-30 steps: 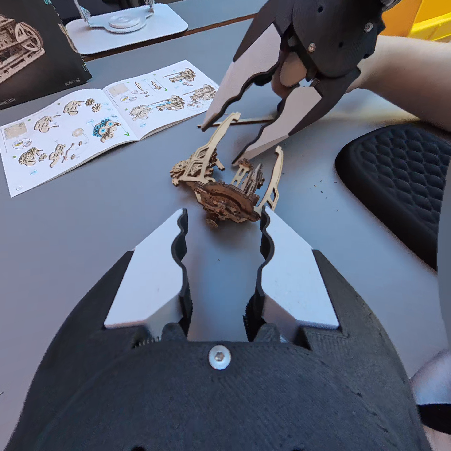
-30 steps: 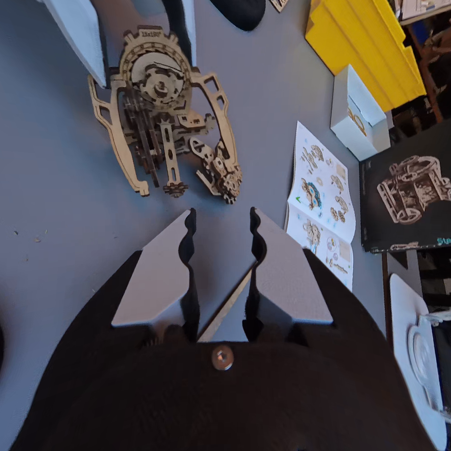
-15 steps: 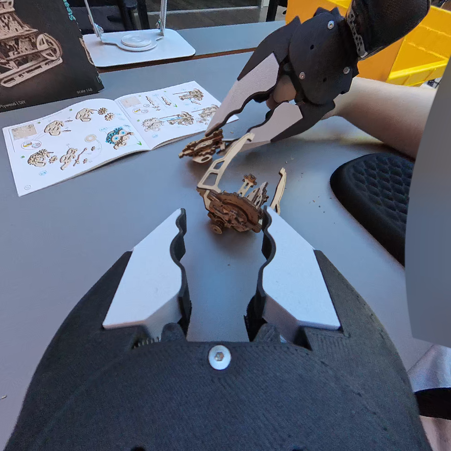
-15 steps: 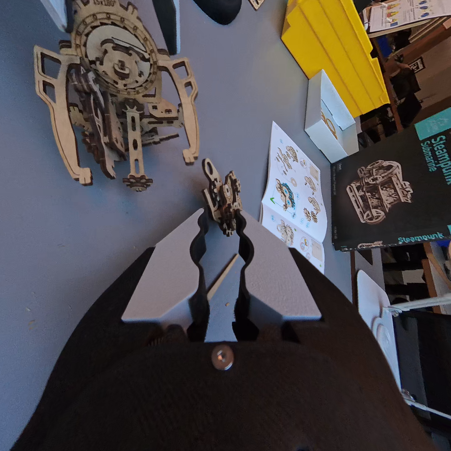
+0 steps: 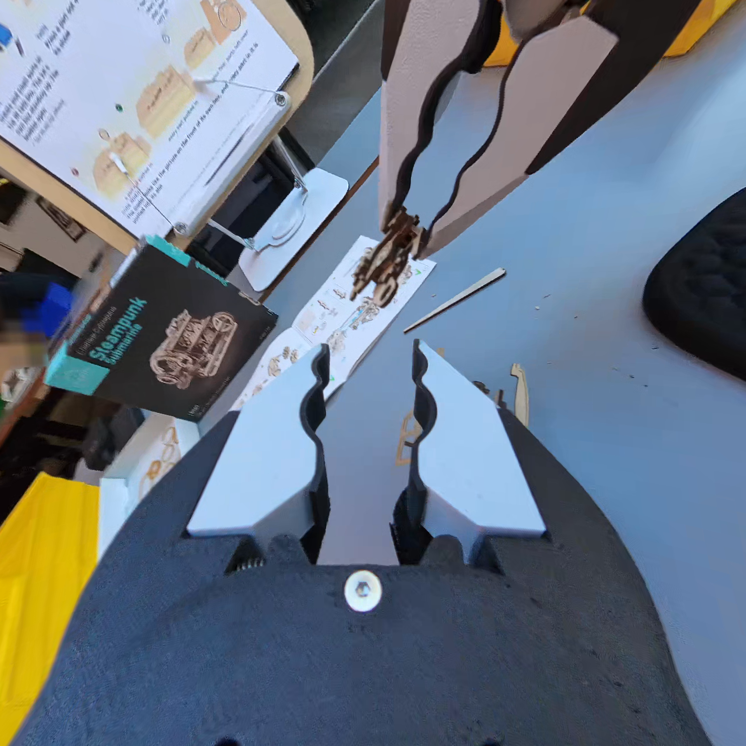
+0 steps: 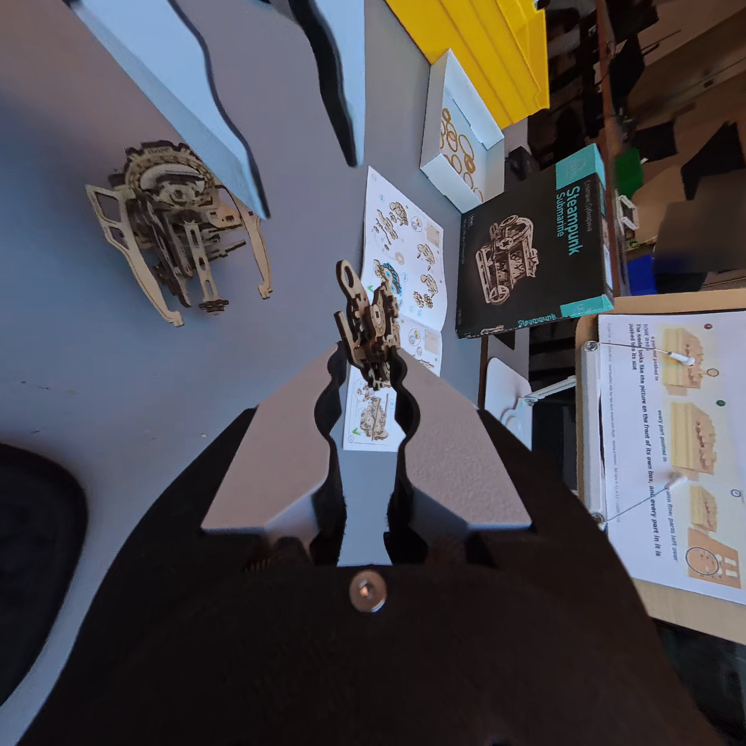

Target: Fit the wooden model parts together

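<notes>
Right gripper (image 6: 365, 359) fingers pinch a small gear piece (image 6: 365, 319), lifted clear of the counter (image 6: 80, 363). Left gripper (image 5: 367, 355) fingers spread, empty. Main model (image 6: 177, 242) rests on the counter.

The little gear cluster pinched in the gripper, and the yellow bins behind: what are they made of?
Gear cluster: seemingly thin laser-cut plywood, pale matte faces with dark, scorched-looking edges. Yellow bins: probably moulded plastic, judging by the uniform bright colour, smooth surface and stepped rims.

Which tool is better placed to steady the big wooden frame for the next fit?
Left, probably: the left tool is open and empty near the frame; the right tool already grips the small gear piece.
</notes>
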A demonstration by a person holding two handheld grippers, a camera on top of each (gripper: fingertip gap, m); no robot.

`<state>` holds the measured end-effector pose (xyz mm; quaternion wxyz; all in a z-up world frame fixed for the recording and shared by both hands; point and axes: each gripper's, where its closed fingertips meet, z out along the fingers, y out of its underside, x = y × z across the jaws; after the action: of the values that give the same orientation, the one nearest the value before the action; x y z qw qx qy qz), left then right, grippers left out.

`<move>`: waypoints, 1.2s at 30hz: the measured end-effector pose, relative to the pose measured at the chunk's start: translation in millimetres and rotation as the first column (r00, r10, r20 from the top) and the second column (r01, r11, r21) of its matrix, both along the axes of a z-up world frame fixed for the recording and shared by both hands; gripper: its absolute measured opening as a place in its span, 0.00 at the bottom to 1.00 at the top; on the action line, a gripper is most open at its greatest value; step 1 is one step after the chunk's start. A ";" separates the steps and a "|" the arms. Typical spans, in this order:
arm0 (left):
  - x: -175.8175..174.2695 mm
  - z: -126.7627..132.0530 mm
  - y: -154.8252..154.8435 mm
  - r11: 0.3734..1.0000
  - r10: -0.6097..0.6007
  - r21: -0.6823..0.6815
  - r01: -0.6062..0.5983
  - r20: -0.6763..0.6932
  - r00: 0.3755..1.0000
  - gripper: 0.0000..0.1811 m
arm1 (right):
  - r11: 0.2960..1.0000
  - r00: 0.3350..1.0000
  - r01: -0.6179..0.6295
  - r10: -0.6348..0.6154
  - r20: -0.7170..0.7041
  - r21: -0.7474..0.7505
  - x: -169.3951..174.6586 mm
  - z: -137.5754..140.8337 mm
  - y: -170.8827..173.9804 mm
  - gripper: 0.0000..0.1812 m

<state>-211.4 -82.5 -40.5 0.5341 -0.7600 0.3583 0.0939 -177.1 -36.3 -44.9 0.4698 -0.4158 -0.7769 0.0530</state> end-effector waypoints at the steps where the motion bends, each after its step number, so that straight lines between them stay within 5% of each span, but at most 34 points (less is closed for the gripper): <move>1: 4.3 1.5 4.5 1.000 -0.004 0.020 0.005 -0.051 0.999 0.22 | 0.999 1.000 -0.003 0.004 0.022 -0.036 3.2 0.2 -5.8 0.11; 8: 32.2 -2.9 12.6 0.997 -0.049 0.052 0.065 -0.258 0.965 0.06 | 0.970 0.996 -0.046 0.063 0.066 -0.238 14.1 4.2 -32.7 0.11; 13: 39.2 -3.6 4.6 0.994 -0.094 0.027 0.105 -0.269 0.959 0.01 | 0.957 0.996 -0.031 0.052 0.066 -0.287 15.9 10.8 -37.2 0.11; 20: 9.4 21.0 -15.8 0.992 0.022 0.126 -0.028 0.051 0.998 0.00 | 0.890 0.973 -0.214 0.155 -0.173 -0.403 6.0 34.0 -35.9 0.21; 26: -30.0 11.3 -49.0 0.981 0.054 0.159 -0.106 0.304 0.951 0.00 | 0.559 0.972 -0.221 0.054 -0.231 -0.799 -11.5 -15.2 4.2 0.15; 32: -49.8 -1.6 -50.7 0.995 -0.037 0.097 -0.015 0.511 0.859 0.00 | 0.553 0.935 -0.332 0.301 -0.188 -0.765 -46.6 -47.5 -7.4 0.12; 36: -52.5 2.9 -48.9 0.993 -0.116 0.097 0.073 0.581 0.805 0.00 | 0.498 0.855 -0.321 0.519 -0.020 -0.806 -53.5 -68.8 -25.6 0.10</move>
<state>-263.9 -131.4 -37.6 0.6486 -0.7140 0.2103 -0.1590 -230.6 -61.8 -113.7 0.1204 -0.3780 -0.7983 0.4531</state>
